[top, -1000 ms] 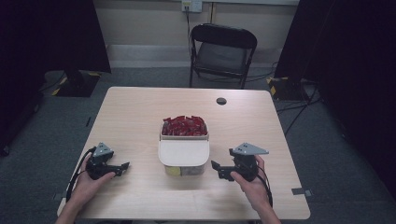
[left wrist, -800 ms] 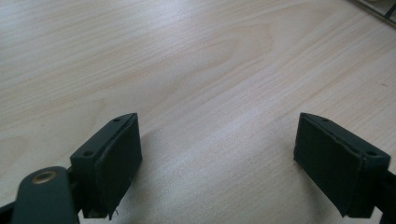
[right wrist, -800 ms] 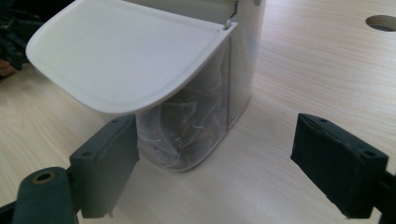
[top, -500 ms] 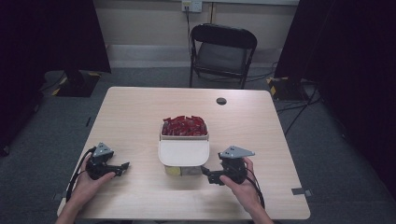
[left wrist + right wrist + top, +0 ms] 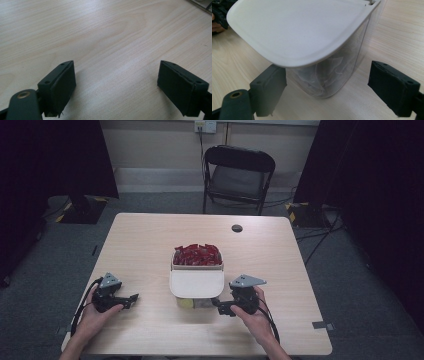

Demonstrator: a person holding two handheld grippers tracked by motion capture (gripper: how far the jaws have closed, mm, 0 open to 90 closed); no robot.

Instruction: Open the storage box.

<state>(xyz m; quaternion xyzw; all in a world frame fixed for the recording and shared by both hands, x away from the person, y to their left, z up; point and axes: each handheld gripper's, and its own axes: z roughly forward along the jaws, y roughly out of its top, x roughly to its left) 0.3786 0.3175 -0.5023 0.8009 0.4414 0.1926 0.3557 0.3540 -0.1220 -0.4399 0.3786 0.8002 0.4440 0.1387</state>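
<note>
While the left hand-held gripper sat idle, the right one had closed in on the container, as the views below showed.

High view, container: a clear plastic container (image 5: 196, 282) stood at the middle of the table (image 5: 150, 245); its white lid (image 5: 196, 283) covered the near half, and red packets (image 5: 197, 255) were heaped in the open far half.
High view, right hand-held gripper: the right hand-held gripper (image 5: 223, 306) lay just beside the container's near right corner, pointing at it. In the earlier pictures it had rested farther to the right, so it had travelled leftward to the container.
High view, left hand-held gripper: the left hand-held gripper (image 5: 131, 298) rested on the table well apart from the container, in the same spot as before.
Left gripper view: the left hand-held gripper (image 5: 116, 85) had its jaws spread wide over bare wood, holding nothing.
Right gripper view: the right hand-held gripper (image 5: 327, 87) had its jaws spread wide, one on each side of the container's (image 5: 329, 75) clear wall, under the overhanging lid (image 5: 299, 30); neither jaw pressed on it, though whether one brushed it could not be told.
Meaning for the work: judging by this, the approach looked finished and a grasp on the container looked ready to begin.
</note>
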